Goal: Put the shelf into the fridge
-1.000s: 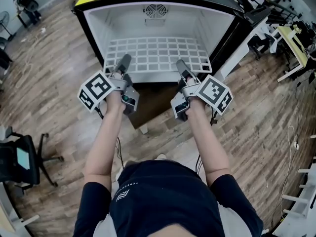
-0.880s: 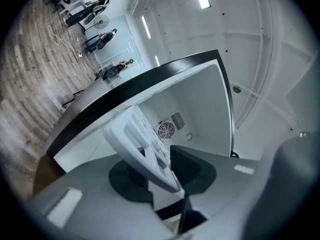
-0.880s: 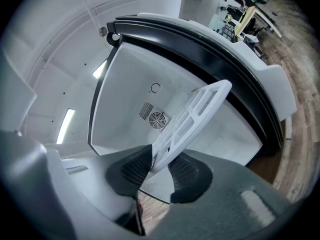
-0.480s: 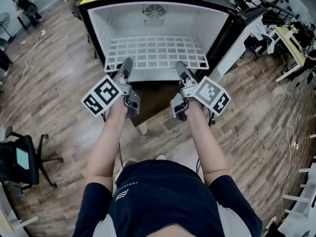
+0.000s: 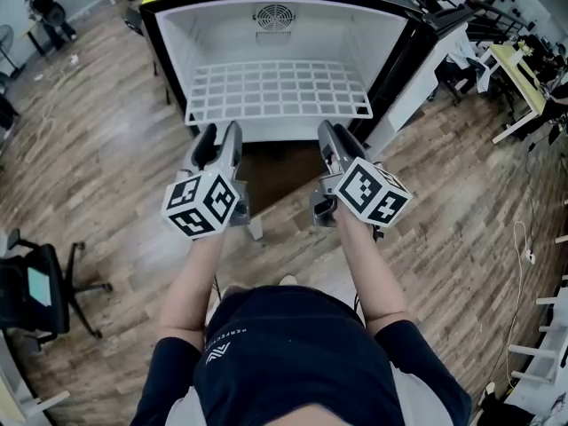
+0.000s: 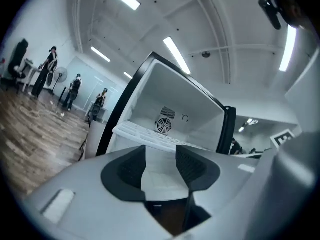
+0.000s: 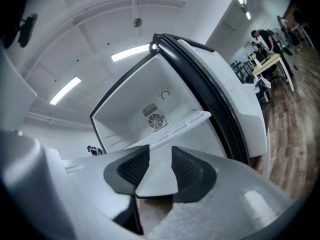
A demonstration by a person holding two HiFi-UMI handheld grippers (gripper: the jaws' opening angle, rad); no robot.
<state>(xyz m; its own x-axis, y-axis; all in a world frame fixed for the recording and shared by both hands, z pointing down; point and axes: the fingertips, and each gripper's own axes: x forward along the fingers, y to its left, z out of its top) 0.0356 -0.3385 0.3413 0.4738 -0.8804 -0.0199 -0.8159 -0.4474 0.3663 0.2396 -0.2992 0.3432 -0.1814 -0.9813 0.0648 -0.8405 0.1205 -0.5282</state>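
The white wire shelf [image 5: 277, 90] lies flat inside the open fridge [image 5: 222, 34], its front edge over the white lower lip. Both grippers hang in front of that edge, a short way back from it and not touching it. My left gripper [image 5: 219, 138] is open, its jaws having just been opening, with nothing between them. My right gripper [image 5: 335, 137] is likewise open and empty after opening. In the left gripper view the shelf [image 6: 145, 134] shows beyond the spread left gripper [image 6: 160, 156]. In the right gripper view the shelf [image 7: 182, 124] sits past the right gripper [image 7: 160, 159].
The fridge door [image 5: 426, 69] stands open to the right. A black office chair [image 5: 35, 287] is at the left on the wood floor. Desks [image 5: 519, 69] fill the far right. People [image 6: 47, 71] stand far off in the left gripper view.
Both grippers let go of the shelf's front edge, drew back toward me and rolled so their marker cubes face up. The shelf stays in the fridge.
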